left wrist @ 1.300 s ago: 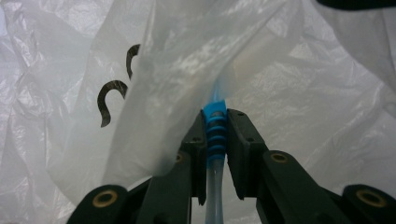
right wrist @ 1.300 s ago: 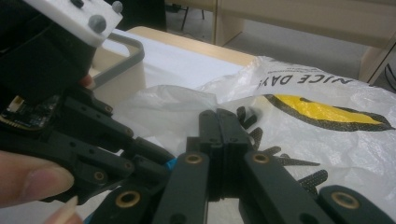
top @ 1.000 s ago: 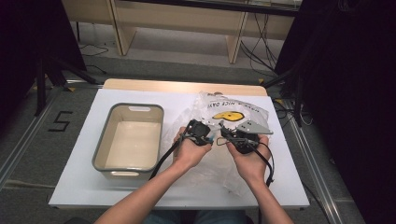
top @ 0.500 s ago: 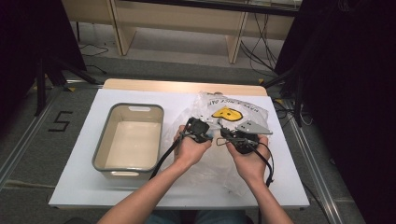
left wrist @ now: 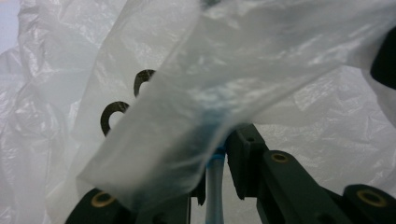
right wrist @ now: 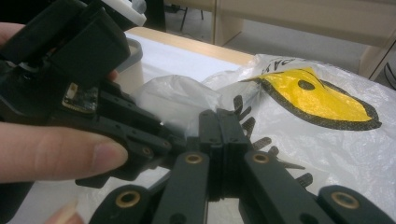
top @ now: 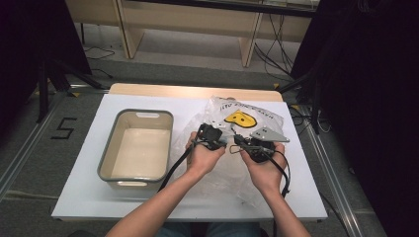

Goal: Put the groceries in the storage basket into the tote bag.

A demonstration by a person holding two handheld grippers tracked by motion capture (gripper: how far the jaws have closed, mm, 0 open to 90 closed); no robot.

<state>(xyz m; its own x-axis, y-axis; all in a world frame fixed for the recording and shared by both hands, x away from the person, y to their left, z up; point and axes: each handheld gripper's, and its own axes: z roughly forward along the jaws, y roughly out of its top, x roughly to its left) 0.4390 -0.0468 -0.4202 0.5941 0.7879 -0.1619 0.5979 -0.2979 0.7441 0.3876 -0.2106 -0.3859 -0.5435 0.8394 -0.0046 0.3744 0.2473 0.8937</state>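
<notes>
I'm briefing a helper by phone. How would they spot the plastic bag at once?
Start at the white table. Right of the grey bin lies a crumpled, see-through plastic bag. It alone bears a yellow, black-edged logo and black lettering, and both tongs work at its near edge.

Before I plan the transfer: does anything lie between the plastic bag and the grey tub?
Nothing visible. The plastic bag lies right of the grey tub, only bare white table between. Left gripper already pinches it.
</notes>
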